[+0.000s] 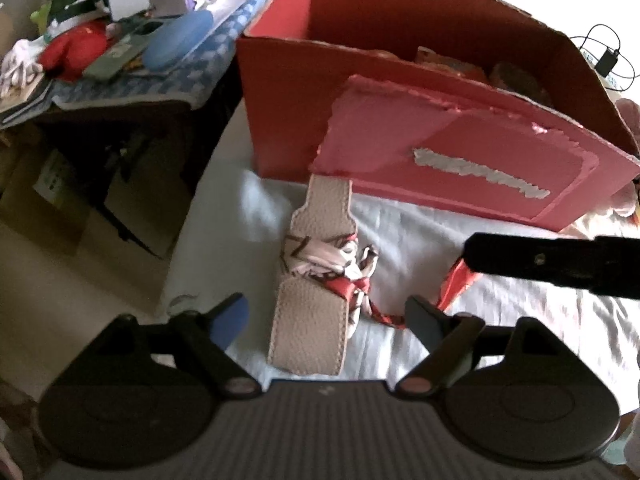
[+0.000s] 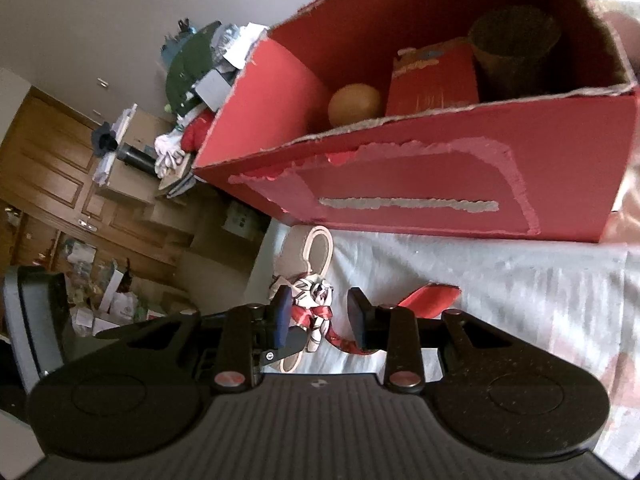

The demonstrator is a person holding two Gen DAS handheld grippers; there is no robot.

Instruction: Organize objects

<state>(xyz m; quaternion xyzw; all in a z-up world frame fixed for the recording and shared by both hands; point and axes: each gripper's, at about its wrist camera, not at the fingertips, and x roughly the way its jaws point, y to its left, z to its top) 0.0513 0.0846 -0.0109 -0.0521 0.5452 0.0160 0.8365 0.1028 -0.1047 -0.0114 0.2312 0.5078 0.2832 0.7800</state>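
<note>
On the bed, near side: a pale sheet (image 1: 500,332) covers it, and every task item lies or stands on this sheet.
Strap: a beige leather strap (image 1: 312,320) lies flat on the sheet, its far end touching the foot of the box's near wall; from the right wrist view its far part shows as a loop (image 2: 316,248).
Scarf: a red-and-white patterned scarf (image 1: 340,260) is knotted round the strap's middle, with a red tail trailing off to the right across the sheet.
Box: a red cardboard box (image 1: 460,160) stands on the far side, its near face scuffed to pink; inside show a round yellowish ball (image 2: 354,104), a red packet (image 2: 434,84) and a dark cup (image 2: 514,46).
Left gripper (image 1: 326,320): jaws spread wide on either side of the strap's near end, pads clear of it, holding nothing.
Right gripper (image 2: 320,316): jaws partly apart around the scarf knot; whether the pads press on it I cannot tell.
Far left: a cluttered side table (image 1: 120,60) stands beside the bed.
</note>
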